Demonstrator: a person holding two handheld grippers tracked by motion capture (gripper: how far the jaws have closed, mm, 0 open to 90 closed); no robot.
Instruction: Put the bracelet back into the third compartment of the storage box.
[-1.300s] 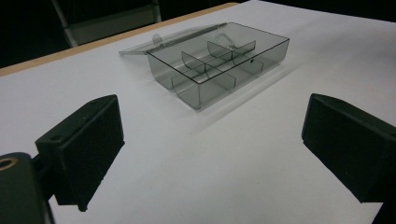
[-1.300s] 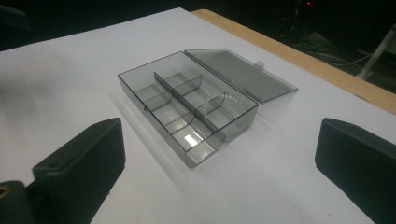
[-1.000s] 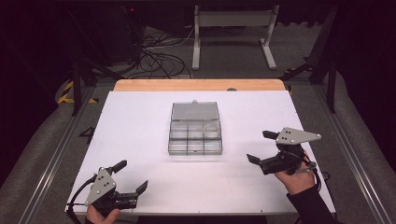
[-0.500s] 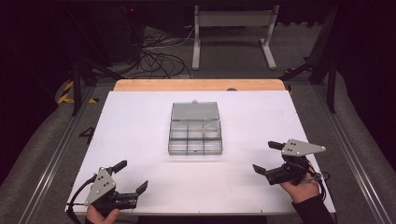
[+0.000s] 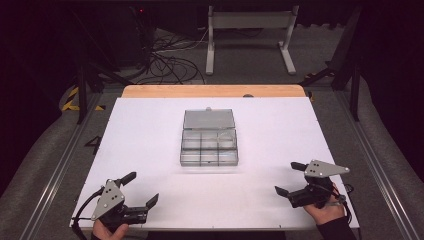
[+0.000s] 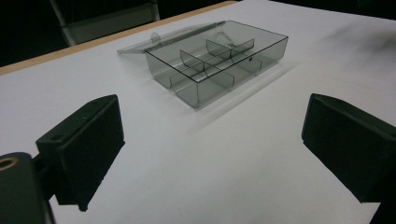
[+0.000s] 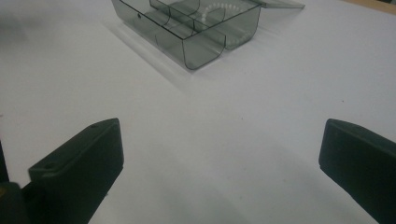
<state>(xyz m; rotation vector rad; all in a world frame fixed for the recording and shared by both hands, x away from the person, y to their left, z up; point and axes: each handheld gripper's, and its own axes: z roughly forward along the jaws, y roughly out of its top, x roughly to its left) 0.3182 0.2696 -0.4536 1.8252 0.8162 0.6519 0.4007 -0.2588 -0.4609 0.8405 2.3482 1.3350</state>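
Observation:
A clear grey compartment box (image 5: 209, 145) sits mid-table with its lid (image 5: 208, 119) folded back flat behind it. The left gripper view shows the box (image 6: 219, 58) ahead, its dividers visible. In the right gripper view a string of small white beads (image 7: 219, 16) lies in one compartment of the box (image 7: 187, 28). My left gripper (image 5: 140, 189) rests near the table's front left corner, open, nothing between its jaws. My right gripper (image 5: 290, 178) is at the front right, open and holding nothing.
The white table top (image 5: 150, 145) has a wooden strip (image 5: 215, 91) along its far edge. Beyond it stand a metal stand (image 5: 250, 35) and loose cables (image 5: 170, 55) on the floor. Metal rails (image 5: 55, 170) run along both sides.
My right gripper has drawn back toward the front edge and dropped lower, still open. The left gripper has stayed put.

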